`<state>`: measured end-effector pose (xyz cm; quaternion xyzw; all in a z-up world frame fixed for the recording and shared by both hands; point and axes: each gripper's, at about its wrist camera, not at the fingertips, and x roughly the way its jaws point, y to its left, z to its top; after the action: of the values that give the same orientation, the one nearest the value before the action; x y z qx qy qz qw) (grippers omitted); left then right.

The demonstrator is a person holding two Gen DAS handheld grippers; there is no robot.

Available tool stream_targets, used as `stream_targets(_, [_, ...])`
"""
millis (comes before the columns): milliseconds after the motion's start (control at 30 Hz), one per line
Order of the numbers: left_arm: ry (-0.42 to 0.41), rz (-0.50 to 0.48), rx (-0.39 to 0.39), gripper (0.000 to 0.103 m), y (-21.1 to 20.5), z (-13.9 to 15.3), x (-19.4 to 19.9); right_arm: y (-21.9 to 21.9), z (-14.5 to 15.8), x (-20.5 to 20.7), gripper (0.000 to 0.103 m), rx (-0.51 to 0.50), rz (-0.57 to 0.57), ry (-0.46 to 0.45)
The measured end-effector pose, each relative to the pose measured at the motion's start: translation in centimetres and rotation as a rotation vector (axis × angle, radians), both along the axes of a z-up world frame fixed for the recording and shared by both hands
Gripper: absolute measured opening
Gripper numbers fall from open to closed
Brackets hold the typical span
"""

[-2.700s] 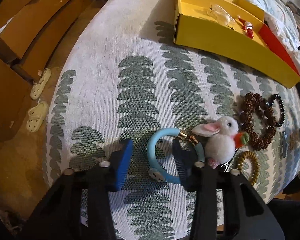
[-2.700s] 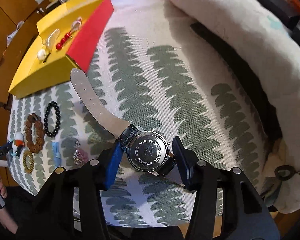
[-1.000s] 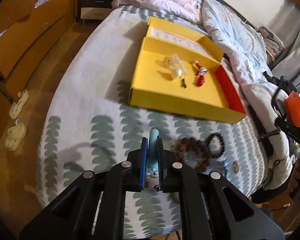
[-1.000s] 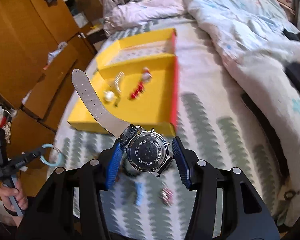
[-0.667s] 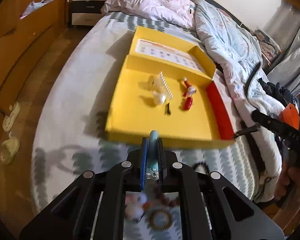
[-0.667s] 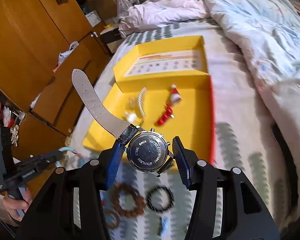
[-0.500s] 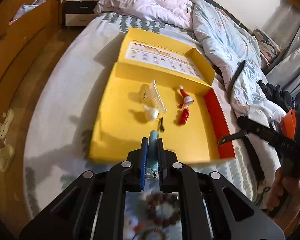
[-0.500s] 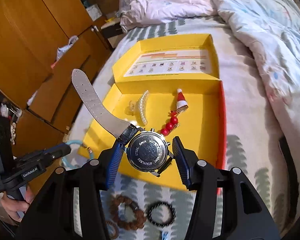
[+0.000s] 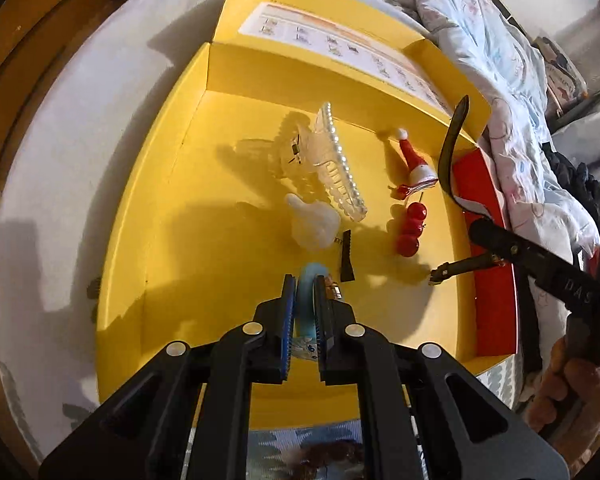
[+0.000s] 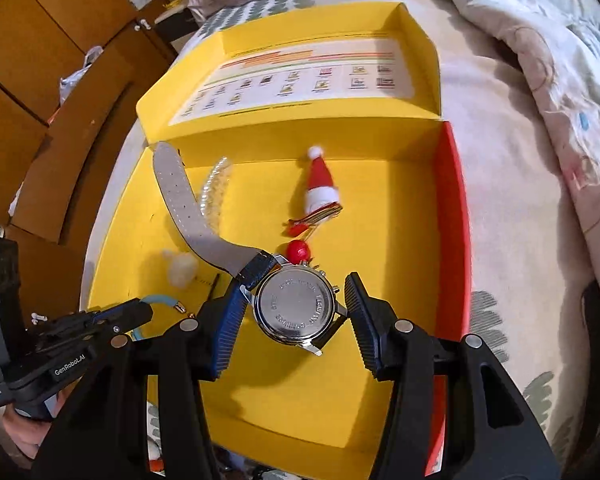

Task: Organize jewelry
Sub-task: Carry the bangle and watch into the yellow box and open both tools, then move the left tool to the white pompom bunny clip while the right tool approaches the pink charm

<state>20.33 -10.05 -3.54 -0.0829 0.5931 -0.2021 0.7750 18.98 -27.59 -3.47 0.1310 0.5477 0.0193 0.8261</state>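
Item 1, watch [image 10: 296, 312]: steel case-back up, at lower centre of the right wrist view, above the floor of the yellow box [image 9: 160, 200]. It sat between the fingers of the right gripper [image 10: 294, 320], jaws about half apart, pads apparently bearing on the strap ends on either side of the case. Judged the heaviest piece, with a hard, slippery case; better held at the lugs than on the polished metal. Its grey strap [image 10: 184, 204] trailed limp toward the upper left. Item 2, pale blue loop [image 9: 309, 280]: pinched edge-on in the left gripper [image 9: 304, 292], jaws nearly closed, low over the box's near half. Judged light and springy, safe to hold anywhere on the band. Box contents: 1 clear pearl-edged hair claw [image 9: 336, 168], likely brittle; 1 white plush piece [image 9: 314, 222]; 1 small black clip [image 9: 347, 258]; 1 Santa-hat clip [image 9: 414, 160]; 1 string of red beads [image 9: 410, 232]. The printed lid [image 10: 300, 76] lay open at the top of the frame.
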Motion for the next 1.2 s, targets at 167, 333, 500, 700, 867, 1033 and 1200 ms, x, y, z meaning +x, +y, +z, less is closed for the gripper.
stream_targets(167, [0.015,-0.006,0.011,0.01,-0.3,-1.0,0.3,0.1,-0.9,1.3,0.052,0.012,0.007,0.017])
stream_targets(333, [0.005,-0.002,0.034,0.011,-0.3,-1.7,0.5,1.4,-3.2,2.5,0.052,-0.006,0.027,0.062])
stream_targets(500, [-0.003,0.004,0.023,0.051,0.1,-2.0,0.9,1.4,-4.3,3.0,0.05,-0.003,0.023,0.07])
stream_targets(700, [-0.044,0.035,0.02,0.065,1.1,-0.8,1.0,0.3,-2.7,2.4,0.053,0.002,0.008,0.011])
stream_targets(867, [-0.094,0.052,0.039,0.07,1.9,1.1,-0.4,0.1,0.5,0.6,0.055,0.001,0.012,-0.067])
stream_targets(1033, [-0.205,0.053,0.11,0.081,3.0,4.0,-3.6,1.2,4.1,-2.8,0.076,-0.021,0.043,-0.156])
stream_targets(1200, [-0.258,0.045,0.166,0.088,4.5,5.3,-7.8,3.2,5.8,-7.4,0.081,-0.09,0.1,-0.187])
